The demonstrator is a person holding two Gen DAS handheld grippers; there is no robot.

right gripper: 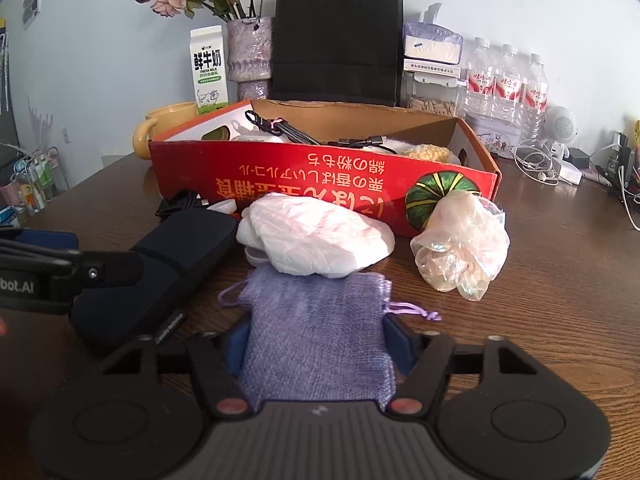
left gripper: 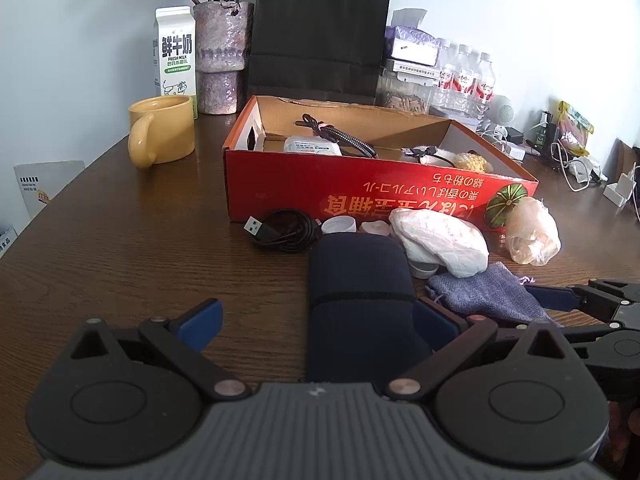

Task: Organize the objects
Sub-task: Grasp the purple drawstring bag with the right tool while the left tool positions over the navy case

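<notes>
Two views differ — only the right shows its tongs [right gripper: 316,348] clenched on the purple pouch [right gripper: 316,332]; left tongs [left gripper: 320,320] released.

Soft daylight, fisheye-warped edges

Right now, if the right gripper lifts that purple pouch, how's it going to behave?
The purple pouch looks like loose woven cloth, so it will probably sag and fold between the right gripper's pads rather than stay stiff. It lies flat, so likely light. Its drawstring trails loose and may dangle or snag.
</notes>
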